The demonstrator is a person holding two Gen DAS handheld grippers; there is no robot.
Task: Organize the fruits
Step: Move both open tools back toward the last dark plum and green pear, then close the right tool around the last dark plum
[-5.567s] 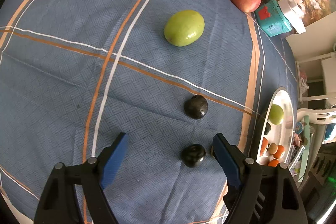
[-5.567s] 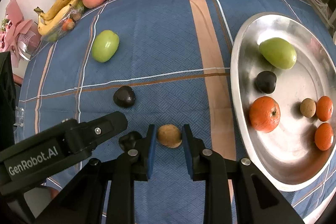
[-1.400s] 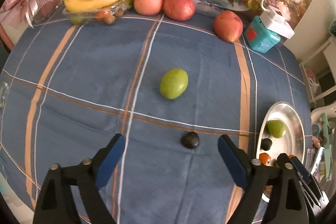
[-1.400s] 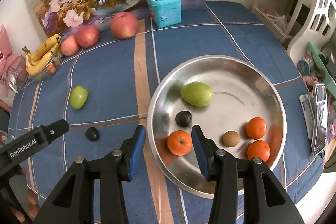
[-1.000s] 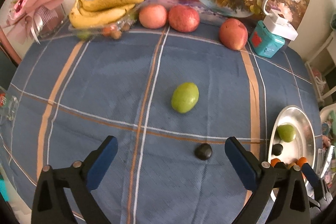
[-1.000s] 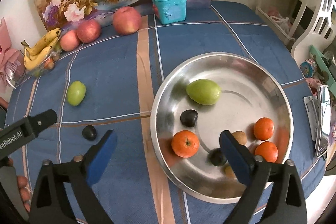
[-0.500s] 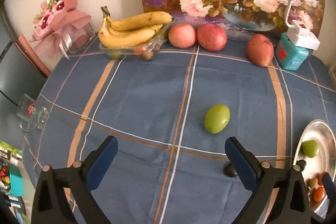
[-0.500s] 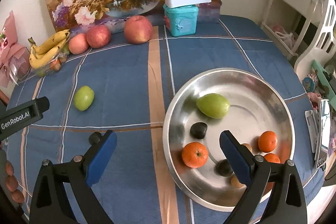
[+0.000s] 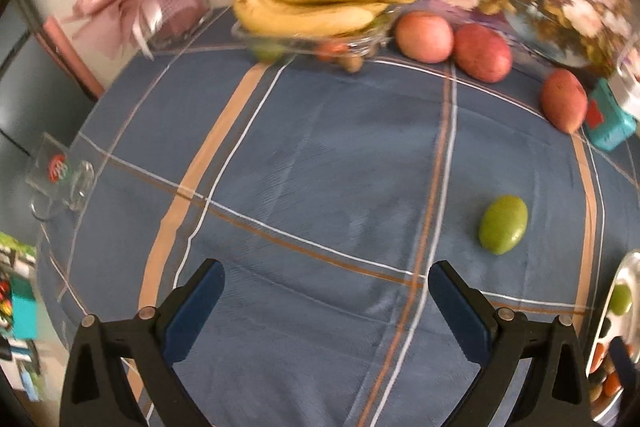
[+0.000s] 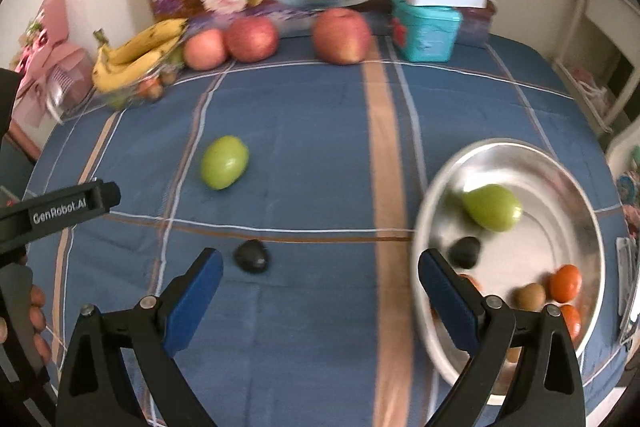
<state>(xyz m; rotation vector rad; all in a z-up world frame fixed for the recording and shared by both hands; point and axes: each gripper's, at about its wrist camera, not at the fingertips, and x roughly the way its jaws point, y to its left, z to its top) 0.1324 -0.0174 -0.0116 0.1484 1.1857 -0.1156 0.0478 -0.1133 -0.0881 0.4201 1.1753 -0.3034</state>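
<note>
Both your tools are empty right now. Your right gripper (image 10: 320,275) hangs above the blue cloth, jaws spread wide, with the dark fruit (image 10: 251,255) just ahead of its left finger, so it looks lined up as your next pick. Off to that gripper's right sits the steel plate (image 10: 576,179), already holding a green fruit (image 10: 493,207), a dark one (image 10: 465,251), oranges (image 10: 565,281) and a small brown fruit (image 10: 529,295); the blur makes an exact count unsafe.

Your left gripper (image 9: 326,293) is raised high, tilted down over bare tablecloth (image 9: 320,155), its jaws just as wide, gripping nothing. It seems pulled out of the way.

Further out, the loose green fruit (image 10: 224,162) lies alone mid-table, well apart from the plate. At the far edge, bananas (image 10: 140,49) in a glass dish and three apples (image 10: 252,38) line the wall, seemingly not part of the sorting.
</note>
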